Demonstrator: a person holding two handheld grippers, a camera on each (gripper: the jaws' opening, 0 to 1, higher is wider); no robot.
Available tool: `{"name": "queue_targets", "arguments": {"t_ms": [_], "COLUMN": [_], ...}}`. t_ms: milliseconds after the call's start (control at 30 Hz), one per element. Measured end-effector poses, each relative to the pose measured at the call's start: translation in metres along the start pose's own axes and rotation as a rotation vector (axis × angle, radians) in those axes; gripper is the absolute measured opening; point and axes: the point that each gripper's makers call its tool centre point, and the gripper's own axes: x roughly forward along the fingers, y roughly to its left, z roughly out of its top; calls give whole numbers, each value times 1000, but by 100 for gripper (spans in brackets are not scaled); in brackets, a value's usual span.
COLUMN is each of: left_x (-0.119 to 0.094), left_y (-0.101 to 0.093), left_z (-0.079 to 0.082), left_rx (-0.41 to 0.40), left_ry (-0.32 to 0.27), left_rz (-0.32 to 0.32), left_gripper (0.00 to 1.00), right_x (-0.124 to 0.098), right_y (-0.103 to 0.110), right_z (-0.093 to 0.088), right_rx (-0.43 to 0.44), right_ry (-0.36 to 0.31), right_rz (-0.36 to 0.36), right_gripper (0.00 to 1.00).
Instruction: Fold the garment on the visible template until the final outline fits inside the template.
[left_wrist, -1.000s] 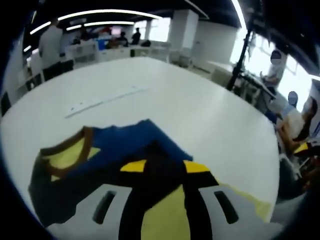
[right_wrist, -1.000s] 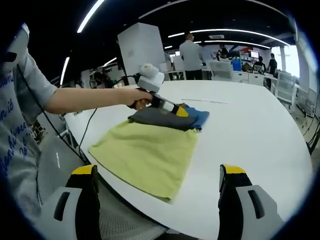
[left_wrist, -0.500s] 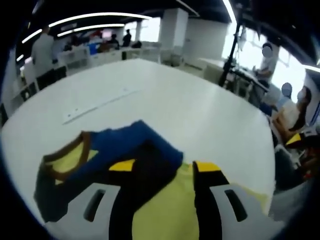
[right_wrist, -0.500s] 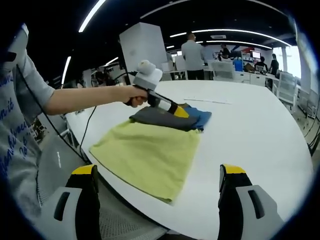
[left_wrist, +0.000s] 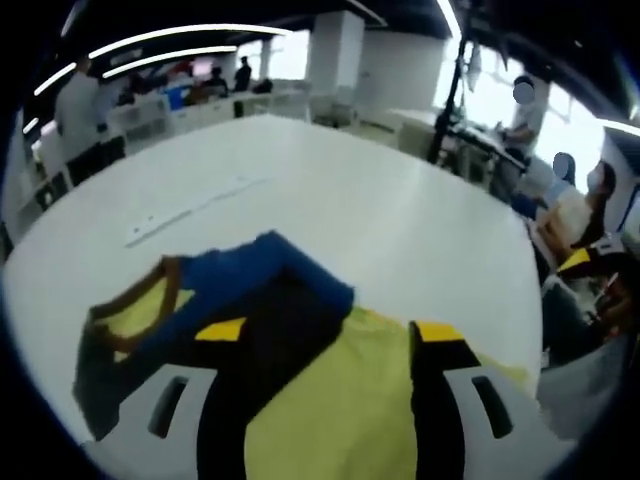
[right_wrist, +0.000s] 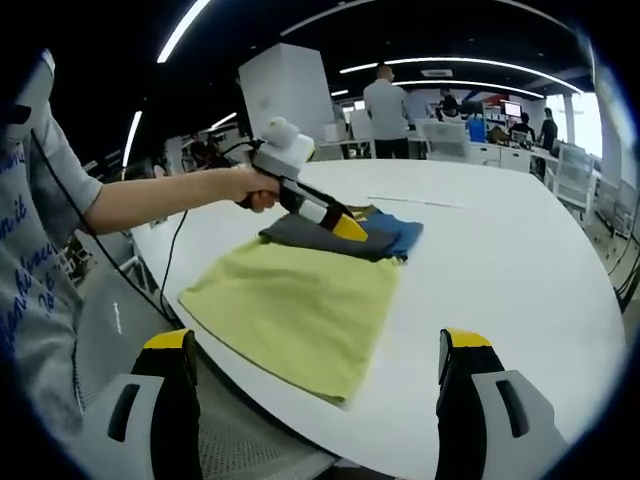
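The garment (left_wrist: 215, 300) lies folded on the white table (left_wrist: 400, 220): dark grey, with a blue sleeve across it and a brown-edged collar showing yellow inside. My left gripper (left_wrist: 330, 332) hovers open at its near edge, with the yellow-green template cloth (left_wrist: 345, 400) between the jaws. In the right gripper view a hand holds the left gripper (right_wrist: 335, 224) just above the garment (right_wrist: 340, 238), which rests on the far end of the template cloth (right_wrist: 295, 300). My right gripper (right_wrist: 318, 342) stays open near the table's front edge, holding nothing.
A thin pale strip (left_wrist: 190, 210) lies on the table beyond the garment. The person's arm (right_wrist: 170, 195) reaches in from the left. People sit by the table's right side (left_wrist: 575, 215), and others stand among desks behind (right_wrist: 385, 105).
The left gripper's jaws have spread wider and drawn back off the dark cloth that lay between them; in the right gripper view it has lifted slightly. The right gripper has not moved.
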Motion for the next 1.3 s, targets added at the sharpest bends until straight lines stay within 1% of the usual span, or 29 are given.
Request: {"name": "queue_targets", "arguments": {"t_ms": [100, 167, 267, 367, 467, 600, 700, 800, 933, 1000, 1067, 1233, 1300], "left_x": [-5, -9, -13, -19, -25, -31, -37, -43, -51, -53, -54, -61, -63], "left_y": [-3, -4, -9, -11, -14, -15, -16, -16, -19, -18, -16, -19, -16], "left_z": [1, 1, -2, -3, -4, -3, -3, -1, 3, 3, 2, 0, 1], "left_rx": [8, 14, 18, 31, 35, 41, 38, 47, 61, 65, 62, 65, 69], "left_ry": [0, -3, -1, -4, -8, -13, -17, -27, -45, -53, -60, -56, -56], "left_rz": [1, -3, -15, -13, -26, -25, -22, -26, -40, -51, -49, -60, -55], "left_gripper": [69, 71, 76, 77, 81, 83, 87, 90, 95, 95, 95, 99, 99], "right_x": [0, 0, 0, 0, 0, 1, 1, 0, 1, 2, 3, 2, 2], "right_y": [1, 1, 0, 0, 1, 3, 3, 3, 5, 7, 8, 9, 10], "right_z": [1, 2, 3, 4, 4, 4, 5, 8, 8, 9, 10, 12, 12], "right_rx": [0, -2, -7, -9, -9, -14, -18, -20, -35, -40, -45, -55, -57], "right_ry": [-3, -4, -3, -4, -2, 2, 0, -7, 2, 1, 2, 3, 5], "right_rz": [3, 4, 2, 2, 4, 10, 9, 9, 17, 23, 27, 30, 30], "right_gripper": [100, 100, 100, 100, 100, 100, 100, 100, 100, 100, 100, 100, 100]}}
